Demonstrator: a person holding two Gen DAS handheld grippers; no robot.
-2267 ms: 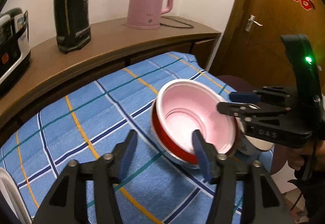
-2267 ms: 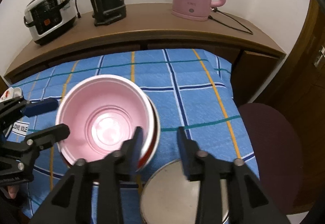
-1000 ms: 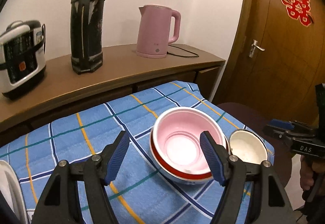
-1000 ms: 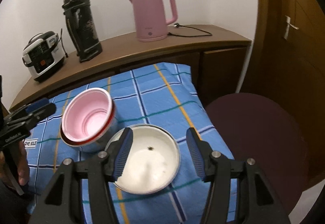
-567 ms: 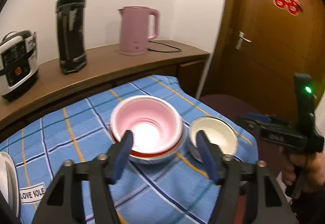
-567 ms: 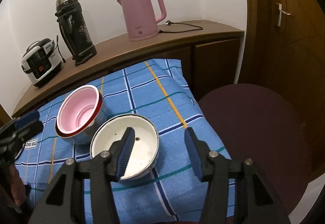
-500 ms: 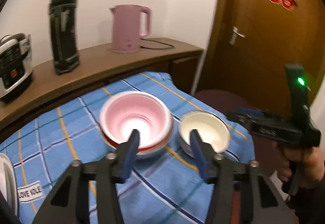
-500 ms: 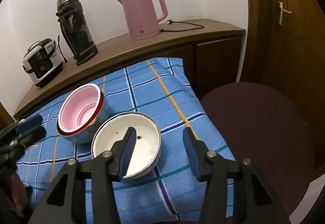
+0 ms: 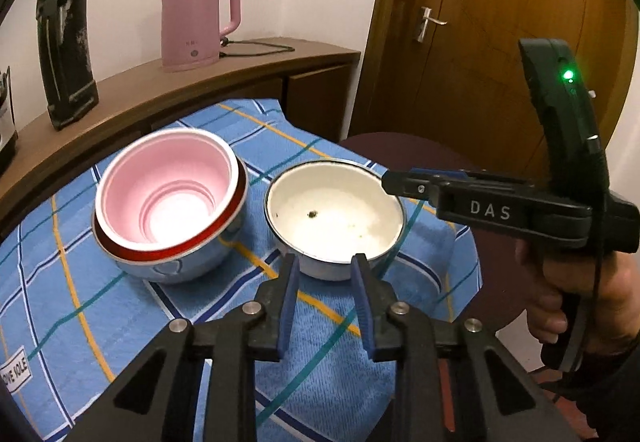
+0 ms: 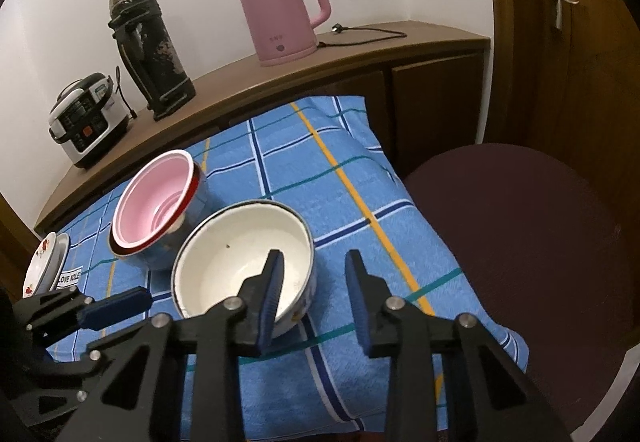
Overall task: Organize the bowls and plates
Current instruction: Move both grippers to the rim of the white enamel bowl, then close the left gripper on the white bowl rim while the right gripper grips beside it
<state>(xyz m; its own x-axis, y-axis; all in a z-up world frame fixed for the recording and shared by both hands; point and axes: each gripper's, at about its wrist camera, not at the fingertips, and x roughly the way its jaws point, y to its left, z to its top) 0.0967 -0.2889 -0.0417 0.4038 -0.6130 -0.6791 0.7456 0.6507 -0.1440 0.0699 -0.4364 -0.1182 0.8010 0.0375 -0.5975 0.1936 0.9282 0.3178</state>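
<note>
Both grippers hover by the white bowl (image 9: 335, 215), fingers spread: left gripper (image 9: 326, 300) at its near rim, right gripper (image 10: 314, 296) straddling its rim, gripping nothing.

White bowl (image 10: 244, 262) stands just beside the stacked pink bowl (image 10: 154, 201), leaving only a narrow gap. Bare cloth (image 10: 352, 181) lies behind and right of it. Left tool (image 10: 114, 308) flanks its left.

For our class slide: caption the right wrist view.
Open right gripper straddles the white bowl's rim beside the pink bowl.
</note>
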